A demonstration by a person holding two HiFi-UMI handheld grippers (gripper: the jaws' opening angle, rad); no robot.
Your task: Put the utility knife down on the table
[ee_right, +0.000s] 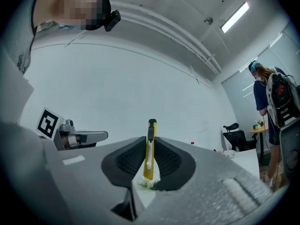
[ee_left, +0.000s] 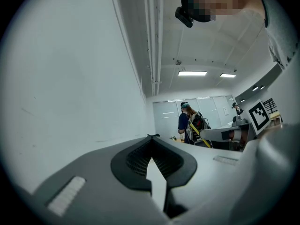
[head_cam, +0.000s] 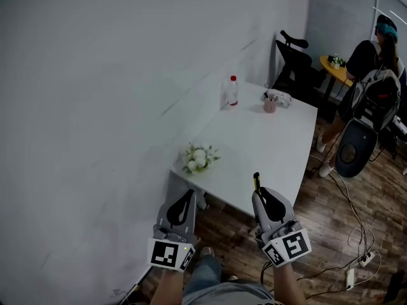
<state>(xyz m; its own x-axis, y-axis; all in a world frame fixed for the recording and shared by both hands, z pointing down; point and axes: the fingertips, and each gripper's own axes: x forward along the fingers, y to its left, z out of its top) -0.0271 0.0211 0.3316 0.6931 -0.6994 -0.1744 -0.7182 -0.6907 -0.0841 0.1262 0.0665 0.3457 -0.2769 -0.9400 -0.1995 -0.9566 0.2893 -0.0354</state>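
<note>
My right gripper [head_cam: 260, 192] is shut on a yellow utility knife [head_cam: 256, 181], whose black-tipped end sticks out past the jaws over the near edge of the white table [head_cam: 275, 154]. In the right gripper view the utility knife [ee_right: 150, 146] stands upright, clamped between the two dark pads of the right gripper [ee_right: 149, 159]. My left gripper [head_cam: 185, 203] is held left of the table's near corner, its jaws closed with nothing between them. The left gripper [ee_left: 153, 139] points toward the white wall and ceiling in its own view.
A small white flower bouquet [head_cam: 199, 158] sits at the table's near left corner. A clear bottle with a red cap [head_cam: 232, 91] and a cup [head_cam: 270, 102] stand at the far end. A person [head_cam: 372, 100] with a backpack stands at the right, near a black chair [head_cam: 294, 59]. Cables [head_cam: 356, 234] lie on the wooden floor.
</note>
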